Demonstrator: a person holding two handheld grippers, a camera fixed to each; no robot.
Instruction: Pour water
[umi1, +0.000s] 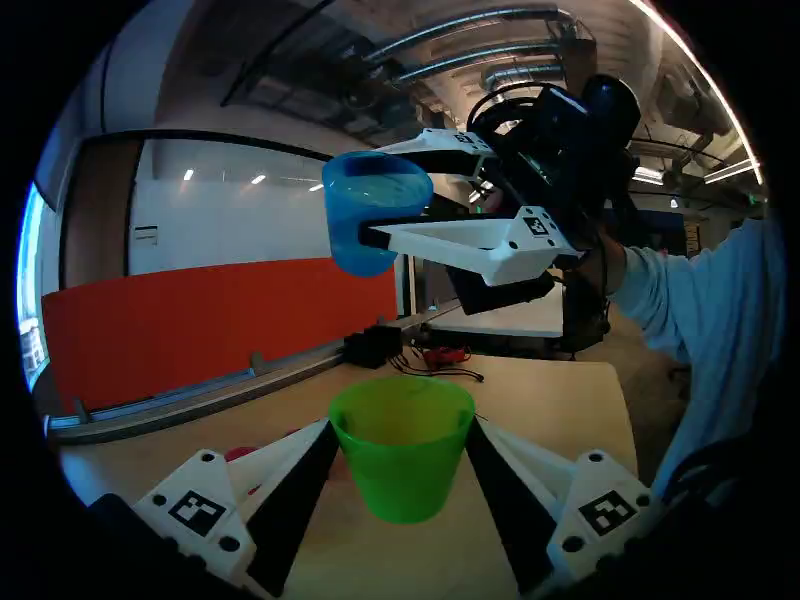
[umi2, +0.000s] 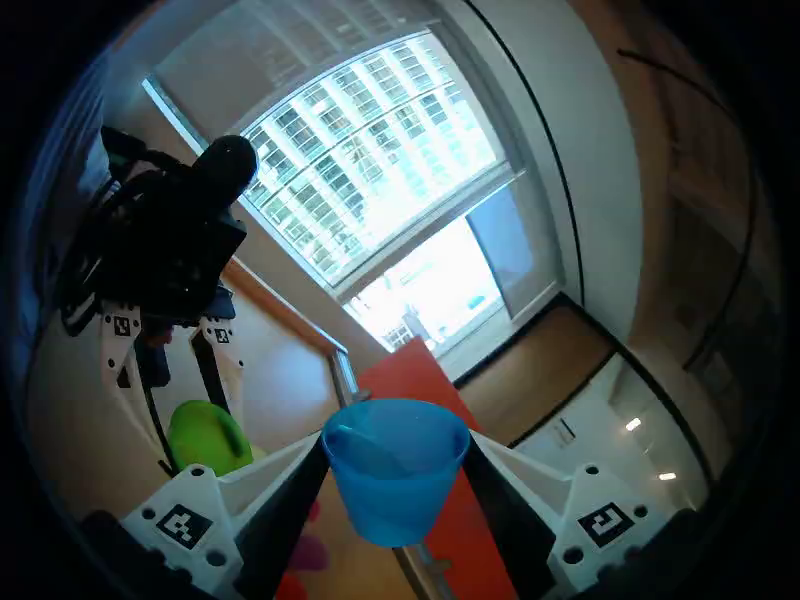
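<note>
- Grips a green cup (umi1: 402, 455) between both fingers of the left gripper (umi1: 400, 428), jaws pressed against its sides, rim up and mouth open toward the lens.
- Holds it low over a pale wooden table (umi1: 560, 400), near the front edge.
- Clamps a blue cup (umi1: 370, 210) in the right gripper (umi1: 385, 190), both fingers tight against its wall, well above the green cup and slightly to its left in the left gripper view.
- Turns the right gripper on its side there, one finger above the other, with the blue cup roughly upright and its rim tipped a little toward the camera.
- Reaches in from the right on an arm in a pale blue sleeve (umi1: 700, 300).
- Looks, in the right gripper view, past the blue cup to the green cup low at left, with a bright window (umi2: 370, 180) beyond.
- Hints at liquid inside the blue cup; level too unclear to tell.
- Backs onto an orange wall panel (umi1: 200, 320) beyond the table.
</note>
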